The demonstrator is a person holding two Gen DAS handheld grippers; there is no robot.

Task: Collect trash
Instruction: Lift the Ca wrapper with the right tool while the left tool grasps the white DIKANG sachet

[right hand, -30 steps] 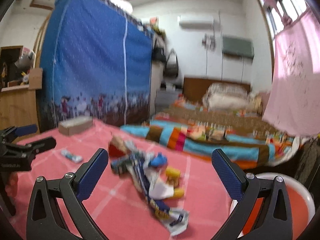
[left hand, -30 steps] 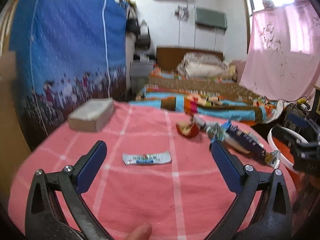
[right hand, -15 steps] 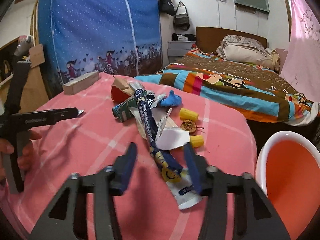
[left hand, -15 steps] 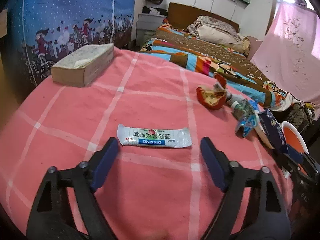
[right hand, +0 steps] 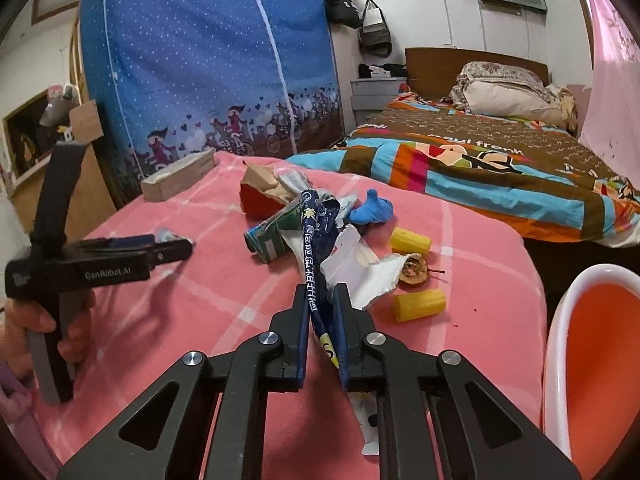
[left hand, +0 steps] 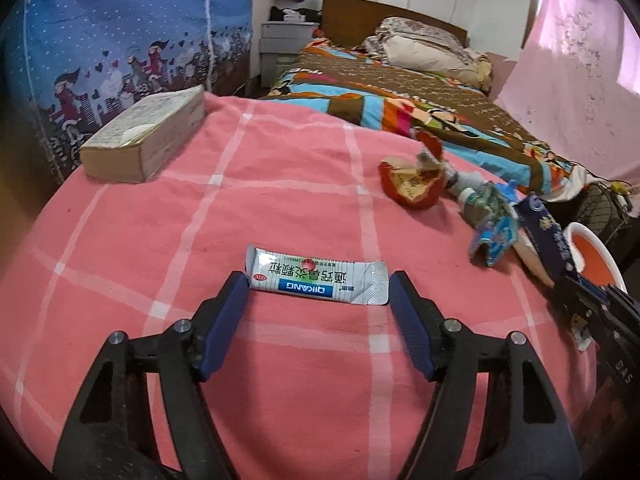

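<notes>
My left gripper [left hand: 318, 282] is open, its fingertips at either end of a white sachet [left hand: 316, 279] with a blue label, lying flat on the pink checked cloth [left hand: 280, 184]. My right gripper [right hand: 321, 294] is shut on a dark blue wrapper [right hand: 314, 240] with white print, at the near end of a trash pile. The pile holds a red and tan bag [right hand: 258, 194], a green carton [right hand: 272, 236], torn white paper [right hand: 360, 276], a blue scrap [right hand: 372, 210] and two yellow pieces [right hand: 418, 305]. The left gripper also shows in the right wrist view [right hand: 176, 248].
A thick book [left hand: 146, 144] lies at the far left of the cloth. A white bin with an orange inside [right hand: 592, 356] stands past the right edge. A bed with a striped quilt [right hand: 480, 164] lies beyond. A blue wardrobe cover [right hand: 200, 64] stands at the back left.
My left gripper moved forward and down until its fingers flank the sachet. My right gripper moved in and closed on the dark blue wrapper.
</notes>
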